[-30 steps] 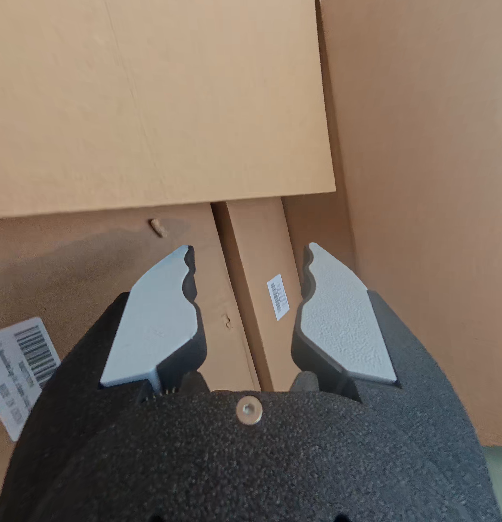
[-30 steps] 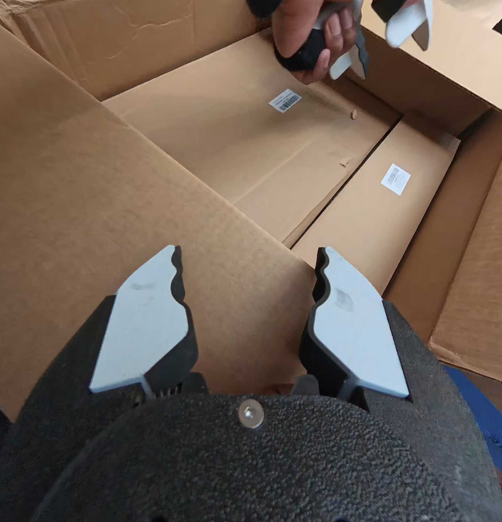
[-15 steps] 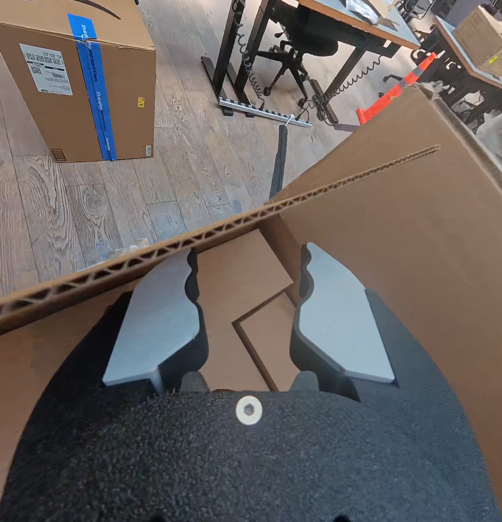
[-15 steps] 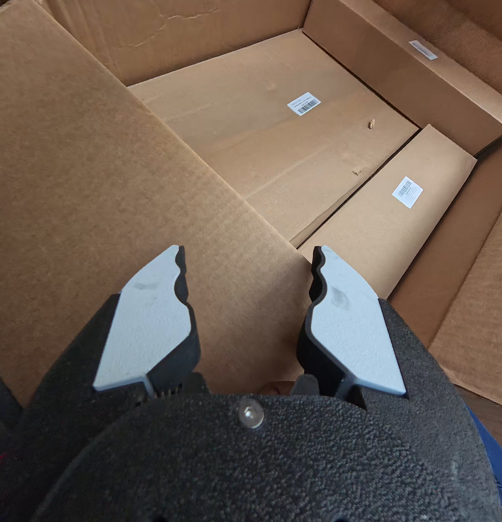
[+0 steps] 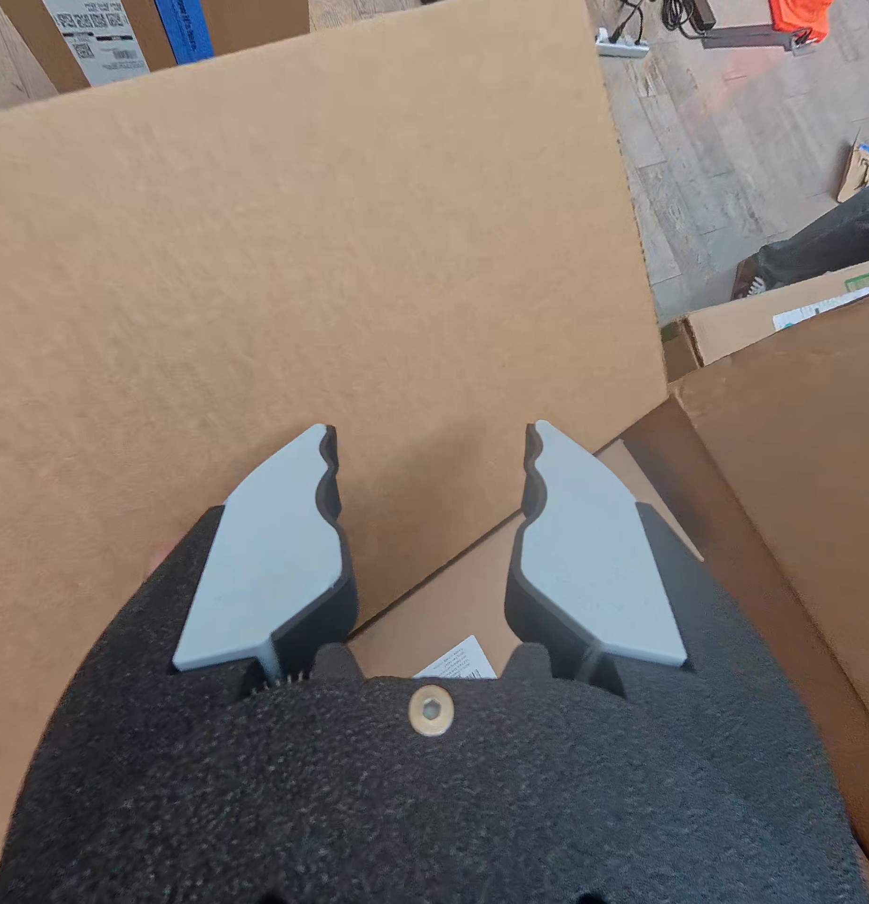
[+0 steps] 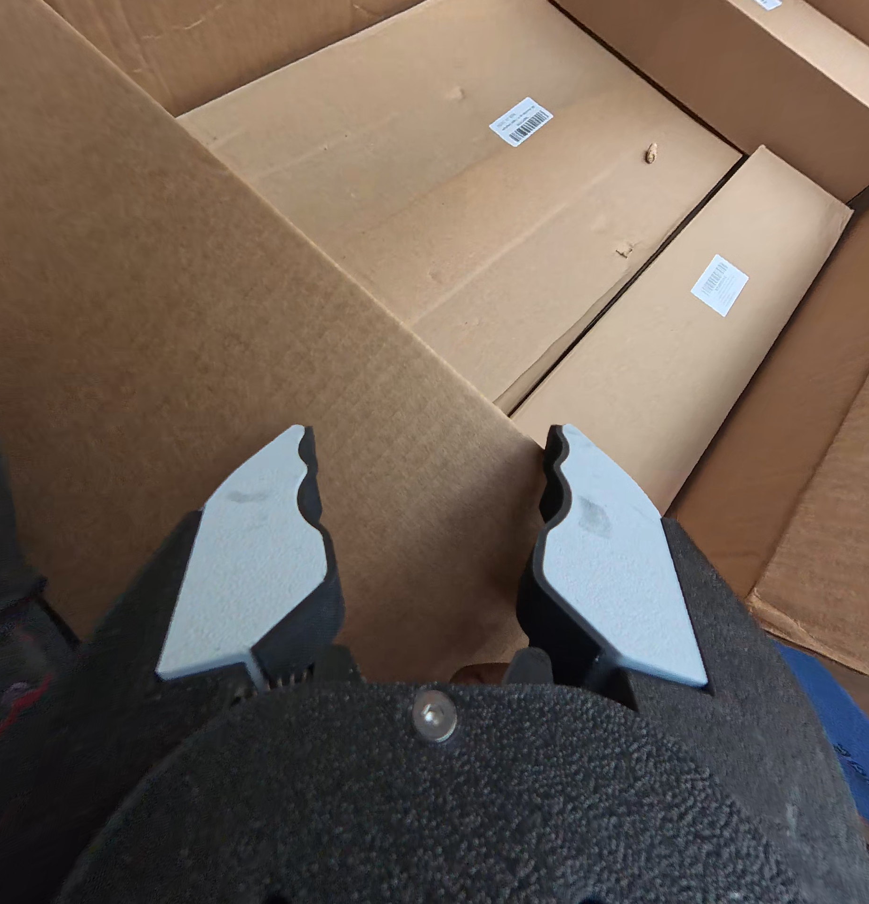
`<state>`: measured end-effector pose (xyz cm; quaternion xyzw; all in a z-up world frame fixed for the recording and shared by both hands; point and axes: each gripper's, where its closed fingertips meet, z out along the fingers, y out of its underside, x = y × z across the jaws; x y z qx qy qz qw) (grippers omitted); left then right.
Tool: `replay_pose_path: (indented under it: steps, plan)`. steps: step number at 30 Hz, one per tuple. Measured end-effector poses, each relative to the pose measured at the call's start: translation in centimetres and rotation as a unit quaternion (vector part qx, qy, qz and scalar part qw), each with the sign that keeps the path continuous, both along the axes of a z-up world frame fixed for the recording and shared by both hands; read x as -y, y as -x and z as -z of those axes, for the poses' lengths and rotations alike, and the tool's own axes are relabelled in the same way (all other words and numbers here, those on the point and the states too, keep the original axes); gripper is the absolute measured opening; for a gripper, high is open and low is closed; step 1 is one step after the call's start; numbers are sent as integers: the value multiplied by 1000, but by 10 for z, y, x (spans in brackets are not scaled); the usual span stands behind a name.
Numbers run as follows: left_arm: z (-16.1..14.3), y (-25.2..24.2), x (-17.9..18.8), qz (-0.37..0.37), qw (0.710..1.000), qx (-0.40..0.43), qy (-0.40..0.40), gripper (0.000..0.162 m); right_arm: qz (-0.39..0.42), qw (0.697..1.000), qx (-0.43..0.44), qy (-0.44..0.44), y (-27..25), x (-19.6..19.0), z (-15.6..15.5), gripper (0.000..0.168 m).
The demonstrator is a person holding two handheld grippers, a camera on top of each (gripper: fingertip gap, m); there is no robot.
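1. Grey wood-plank floor shows beyond the large open brown cardboard carton.
2. Inside the carton, ahead and right of the right gripper's fingers, the long narrow flat brown cardboard box runs from near the right fingertip diagonally away up-right, beside the wide flat brown cardboard box.
3. Left gripper has its fingers spread wide and empty, facing the big brown cardboard flap.
4. Right gripper is likewise spread, gripping nothing, above another brown flap.
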<state>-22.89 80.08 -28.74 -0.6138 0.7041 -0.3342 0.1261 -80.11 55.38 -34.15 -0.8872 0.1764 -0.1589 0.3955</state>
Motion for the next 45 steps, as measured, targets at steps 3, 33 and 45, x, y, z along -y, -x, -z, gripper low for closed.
replay_pose_path:
  steps: [3,33,45]
  plan:
    - [16,0,8,38,999,-12,-29,92,6,1000,-10,9,-1,0,1,92]
    - [-85,395,-23,246,967,70,-7,97,-45,992,-93,77,3,3,5,93]
    - [58,313,36,276,955,-22,-106,100,-45,991,-100,81,5,5,5,93]
